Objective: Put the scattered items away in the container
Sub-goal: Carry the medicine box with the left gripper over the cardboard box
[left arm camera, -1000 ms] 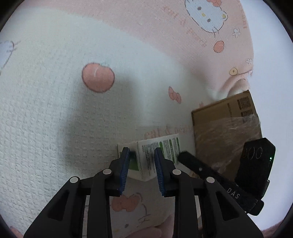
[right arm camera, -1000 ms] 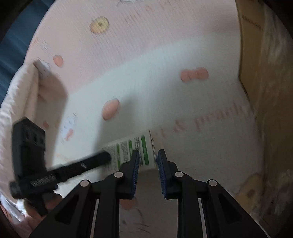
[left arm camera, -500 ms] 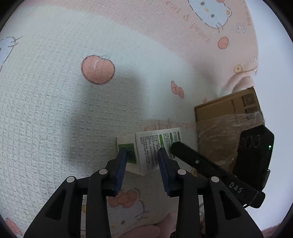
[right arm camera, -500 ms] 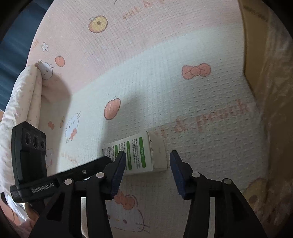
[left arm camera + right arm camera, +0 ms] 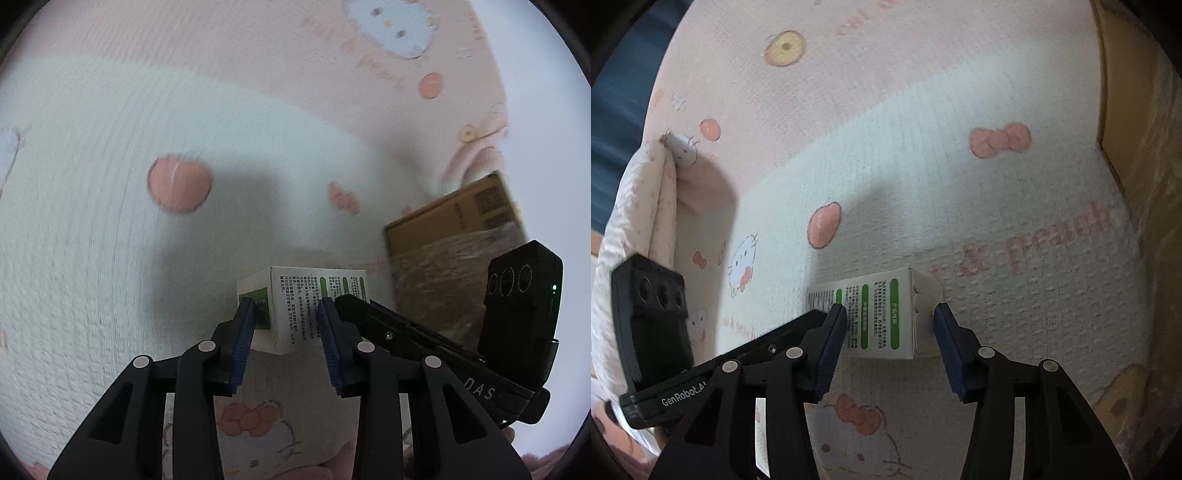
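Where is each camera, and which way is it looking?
Left wrist: sits on the left gripper, looking along its fingers at the white box; the right gripper's arm crosses at right.
Right wrist: sits on the right gripper, facing the same box; the left gripper shows at left.
Shared: the box, printed blanket, cardboard carton.

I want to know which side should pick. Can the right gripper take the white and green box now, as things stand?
Probably yes. The right gripper is open, its jaws standing on both sides of one end of the white and green box, with nothing between. The left gripper straddles the other end, close beside, so they could bump.
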